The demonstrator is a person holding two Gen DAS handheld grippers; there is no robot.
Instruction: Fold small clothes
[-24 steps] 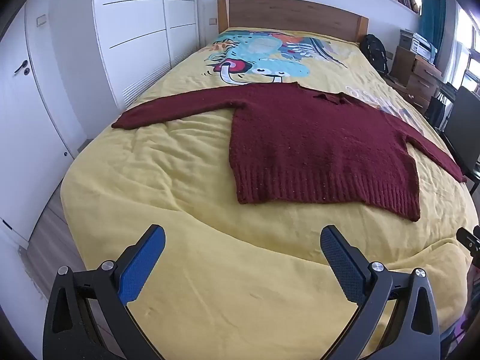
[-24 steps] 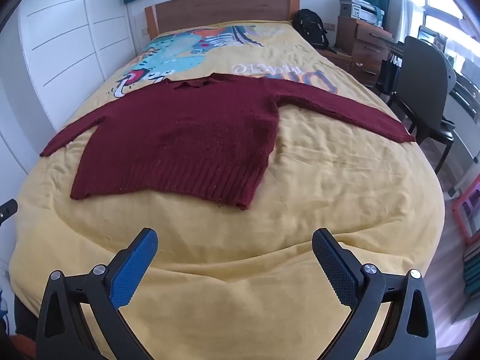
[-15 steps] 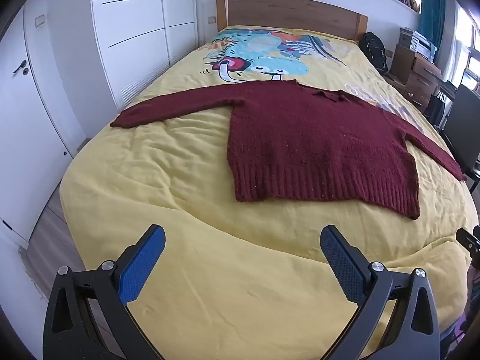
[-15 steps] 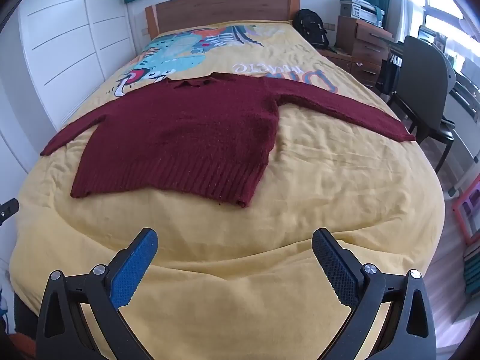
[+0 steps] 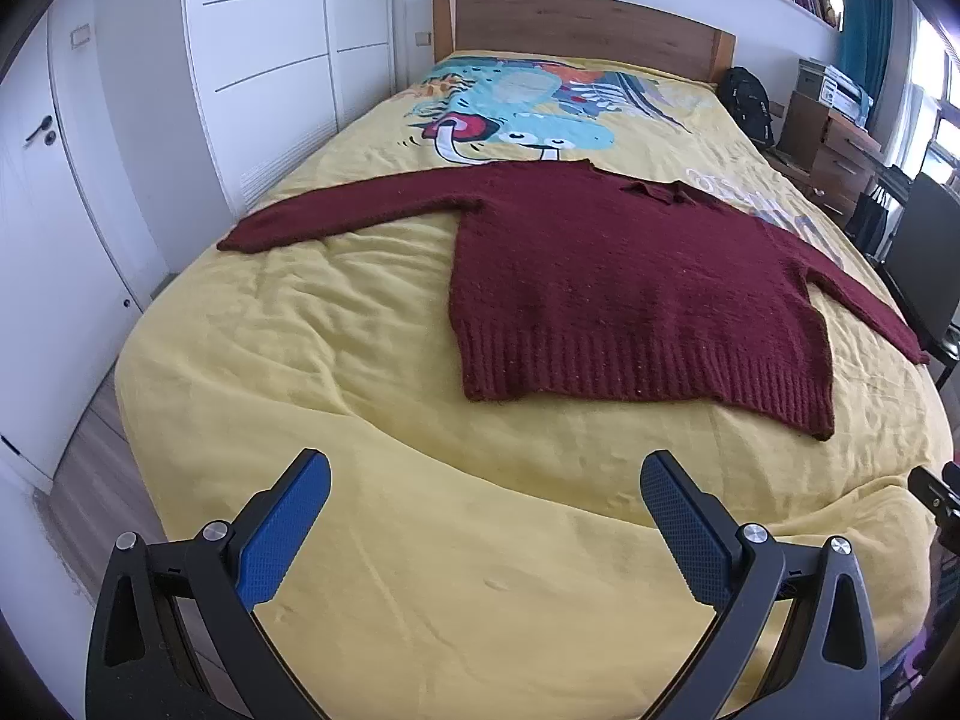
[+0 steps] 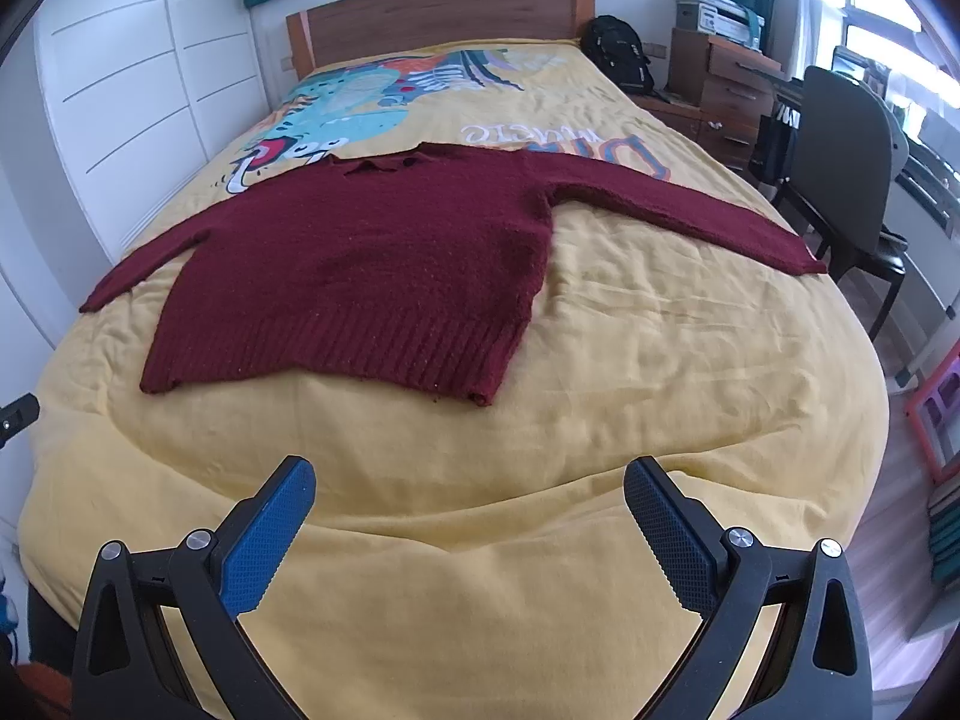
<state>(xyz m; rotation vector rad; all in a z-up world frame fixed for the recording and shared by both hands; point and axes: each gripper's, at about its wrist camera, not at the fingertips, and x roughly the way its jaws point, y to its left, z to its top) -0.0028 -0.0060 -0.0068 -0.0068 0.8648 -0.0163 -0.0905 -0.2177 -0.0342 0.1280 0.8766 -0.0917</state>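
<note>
Compared with the earlier frames, both wrist views show the sweater slightly nearer and lower in frame; the garment itself lies unchanged. Sweater (image 5: 630, 288), dark red knit, lies flat and face up on the yellow bedspread (image 5: 336, 372), occupying the middle of the bed. Its collar points toward the wooden headboard (image 5: 582, 30) at 12 o'clock; its ribbed hem faces the foot of the bed at 6 o'clock. Both sleeves are spread outward, so the long axis runs across the bed, roughly from 9 o'clock to 3 o'clock. In the left wrist view the body sits at about 1 o'clock from the left gripper (image 5: 485, 522); in the right wrist view, at about 11 o'clock from the right gripper (image 6: 469, 519). Both grippers have their jaws fully apart with nothing between them, above bare bedspread, well apart from the hem.
</note>
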